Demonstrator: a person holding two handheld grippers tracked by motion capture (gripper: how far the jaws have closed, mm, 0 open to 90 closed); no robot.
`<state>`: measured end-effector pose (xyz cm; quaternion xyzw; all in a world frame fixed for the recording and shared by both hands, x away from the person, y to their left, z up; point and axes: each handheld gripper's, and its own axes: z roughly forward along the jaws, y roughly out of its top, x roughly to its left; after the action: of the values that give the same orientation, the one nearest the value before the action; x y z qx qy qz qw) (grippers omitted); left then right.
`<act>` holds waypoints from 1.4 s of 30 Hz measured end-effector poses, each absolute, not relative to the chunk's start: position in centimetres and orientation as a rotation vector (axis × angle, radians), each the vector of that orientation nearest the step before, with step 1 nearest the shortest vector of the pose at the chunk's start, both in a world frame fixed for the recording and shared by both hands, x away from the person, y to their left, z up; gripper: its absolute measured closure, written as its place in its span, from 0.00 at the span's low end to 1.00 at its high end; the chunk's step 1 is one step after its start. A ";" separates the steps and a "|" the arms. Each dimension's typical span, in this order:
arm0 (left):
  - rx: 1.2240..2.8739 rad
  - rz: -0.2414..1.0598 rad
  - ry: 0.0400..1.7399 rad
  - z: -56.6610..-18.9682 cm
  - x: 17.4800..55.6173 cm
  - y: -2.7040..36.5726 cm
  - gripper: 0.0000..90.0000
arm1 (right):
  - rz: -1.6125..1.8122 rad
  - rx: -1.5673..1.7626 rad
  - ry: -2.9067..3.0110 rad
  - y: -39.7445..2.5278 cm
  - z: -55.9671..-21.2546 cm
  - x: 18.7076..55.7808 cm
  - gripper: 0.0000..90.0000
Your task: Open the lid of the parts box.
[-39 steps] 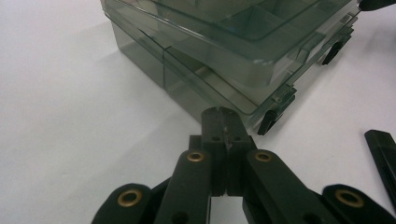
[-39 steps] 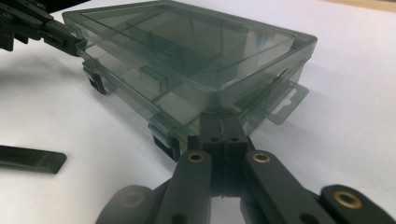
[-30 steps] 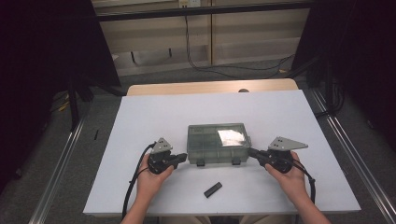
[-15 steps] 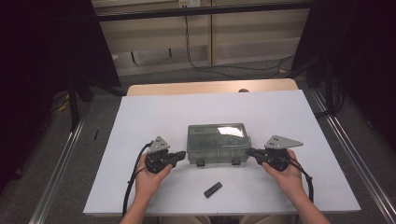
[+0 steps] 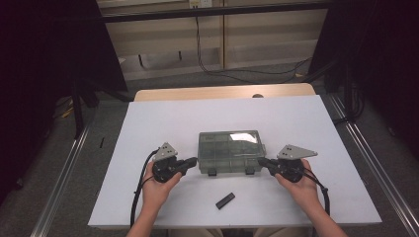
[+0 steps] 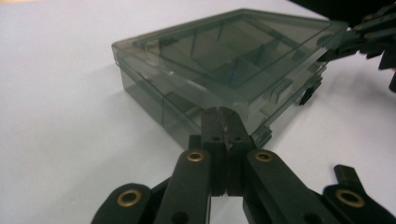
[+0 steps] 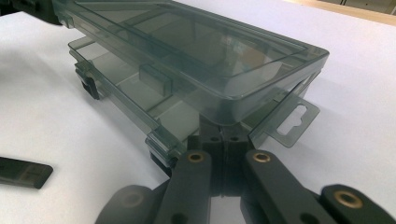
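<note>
Left claw (image 5: 191,161): jaws pressed together with no gap, tips set against the box's 9 o'clock end; in the left gripper view (image 6: 223,122) they meet the seam near a corner, nothing pinched between them.
Right claw (image 5: 262,162): jaws likewise drawn tight together, tips at the box's 3 o'clock end; in the right gripper view (image 7: 223,132) they sit under the lid's corner, beside the hang tab (image 7: 293,120).
Hands: left hand (image 5: 157,190) and right hand (image 5: 302,185) enter from 6 o'clock, one behind each claw.
Box (image 5: 230,150): smoky clear compartment case, near the middle of the tabletop, flat on its base; dividers show through the lid. Lid rides a little above the base on the right claw's side, so it looks unlatched there; whether it is latched elsewhere cannot be told.
Latches (image 5: 212,172): two dark clips on the 6 o'clock edge.
Black bar (image 5: 225,200): small flat piece lying at 6 o'clock of the box, apart from it.
Tabletop (image 5: 148,123): white, bare elsewhere.
Step in hand (judged): box braced from both ends, probably to steady it or pry the lid.
Next move (judged): equal pressure from both claws, or an upward nudge under the lid edge; uneven force could slide the box.
</note>
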<state>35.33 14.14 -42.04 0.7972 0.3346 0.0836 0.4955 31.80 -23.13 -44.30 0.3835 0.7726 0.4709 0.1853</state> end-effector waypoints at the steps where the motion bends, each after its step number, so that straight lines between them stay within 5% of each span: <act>1: 1.933 0.204 0.807 -42.0 35.3 14.1 1.00 | 1.331 1.079 2.175 -23.1 -44.3 31.8 1.00; 42: 2.001 0.192 0.858 -42.4 35.6 13.7 1.00 | 1.327 1.073 2.176 -22.9 -44.4 31.7 1.00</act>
<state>35.63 13.67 -42.37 0.8130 0.3487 0.0779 0.4598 31.74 -22.95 -44.40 0.3810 0.7732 0.4713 0.1870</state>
